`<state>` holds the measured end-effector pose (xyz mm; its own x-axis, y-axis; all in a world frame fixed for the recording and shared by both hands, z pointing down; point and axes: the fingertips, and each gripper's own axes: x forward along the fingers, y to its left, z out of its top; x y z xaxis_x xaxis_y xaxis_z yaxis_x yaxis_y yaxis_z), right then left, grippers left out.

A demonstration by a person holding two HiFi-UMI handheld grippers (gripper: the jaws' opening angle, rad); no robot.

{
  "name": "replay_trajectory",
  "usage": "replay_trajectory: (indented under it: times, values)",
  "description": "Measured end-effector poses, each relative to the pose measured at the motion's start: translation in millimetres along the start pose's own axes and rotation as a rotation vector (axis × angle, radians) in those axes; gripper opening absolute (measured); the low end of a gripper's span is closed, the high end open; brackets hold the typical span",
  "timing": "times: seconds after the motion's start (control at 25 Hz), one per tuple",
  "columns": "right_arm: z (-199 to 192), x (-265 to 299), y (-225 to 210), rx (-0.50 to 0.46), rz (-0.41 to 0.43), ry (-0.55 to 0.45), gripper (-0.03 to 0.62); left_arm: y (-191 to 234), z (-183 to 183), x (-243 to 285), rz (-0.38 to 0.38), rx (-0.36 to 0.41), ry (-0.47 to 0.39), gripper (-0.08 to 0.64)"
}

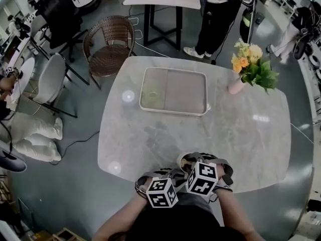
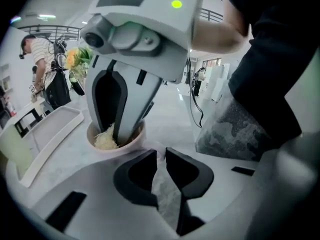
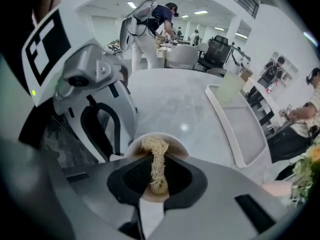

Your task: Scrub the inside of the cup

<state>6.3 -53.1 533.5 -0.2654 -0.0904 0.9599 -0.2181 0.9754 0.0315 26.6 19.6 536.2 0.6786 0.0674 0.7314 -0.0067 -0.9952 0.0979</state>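
A pale pink cup [image 2: 118, 141] stands on the marble table [image 1: 246, 134] near its front edge. The grippers hide it in the head view. My right gripper [image 3: 159, 183] points down into the cup [image 3: 158, 143], shut on a strip of yellow fibrous scrubber [image 3: 158, 166] that reaches the cup's inside. From the left gripper view, the scrubber [image 2: 104, 141] lies against the inner wall beside the right gripper's fingers [image 2: 125, 115]. My left gripper [image 2: 159, 156] sits low at the cup's side, its jaws nearly together on a pale piece that looks like the cup's handle.
A white rectangular tray [image 1: 173, 113] lies in the middle of the table with a pale green cup [image 1: 151, 95] in it. A pink vase of flowers [image 1: 236, 84] stands at the right. A wicker chair [image 1: 108, 44] and a standing person [image 1: 216, 19] are beyond the table.
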Motion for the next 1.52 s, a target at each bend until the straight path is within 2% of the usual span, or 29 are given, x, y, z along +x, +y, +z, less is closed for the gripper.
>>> replay_trajectory:
  times: [0.12, 0.2, 0.32, 0.44, 0.64, 0.84, 1.0, 1.12, 1.2, 1.28, 1.32, 1.4, 1.52]
  values:
    - [-3.9, -8.0, 5.9, 0.082, 0.129, 0.001, 0.060, -0.2, 3.5, 3.0, 0.022, -0.021, -0.006, 0.058]
    - [-4.9, -19.0, 5.2, 0.154, 0.174, -0.029, 0.060, -1.8, 7.6, 7.9, 0.031, -0.053, -0.018, 0.055]
    - [-7.9, -38.3, 3.2, 0.234, 0.192, -0.065, 0.060, -4.9, 17.1, 15.9, 0.045, -0.075, -0.052, 0.055]
    - [-14.2, -46.5, -2.2, 0.256, 0.151, -0.030, 0.060, -5.8, 30.9, 19.7, 0.028, -0.088, -0.103, 0.055]
    - [-18.4, -24.6, -3.9, 0.178, 0.057, 0.093, 0.060, -7.6, 35.6, 19.2, 0.006, -0.150, -0.155, 0.055]
    - [-19.6, -8.3, -2.6, 0.154, 0.034, 0.097, 0.060, -8.0, 24.7, 16.5, -0.028, -0.169, -0.146, 0.058]
    - [-16.0, -9.2, 9.1, 0.041, 0.089, 0.059, 0.060, -8.8, 4.7, 7.9, -0.064, -0.125, -0.071, 0.058]
    - [-16.0, -13.8, 17.5, -0.005, 0.123, 0.047, 0.060, -3.7, -13.5, -10.4, -0.093, -0.172, -0.050, 0.058]
    - [-15.2, -18.3, 21.5, -0.038, 0.126, 0.042, 0.060, 10.3, -22.4, -23.9, -0.063, -0.202, -0.050, 0.058]
    - [-13.4, -24.9, 23.5, -0.060, 0.121, 0.031, 0.060, 31.1, -30.3, -30.7, 0.013, -0.183, -0.026, 0.059]
    - [-12.4, -28.8, 23.7, -0.064, 0.117, 0.025, 0.060, 39.9, -31.4, -30.8, 0.041, -0.159, -0.015, 0.088]
    - [-10.0, -37.0, 23.3, -0.050, 0.112, 0.014, 0.060, 49.6, -26.2, -25.7, 0.051, -0.086, 0.000, 0.268]
    - [-6.2, -47.7, 22.1, 0.020, 0.105, -0.007, 0.060, 53.3, -13.5, -10.9, 0.028, 0.066, 0.018, 0.365]
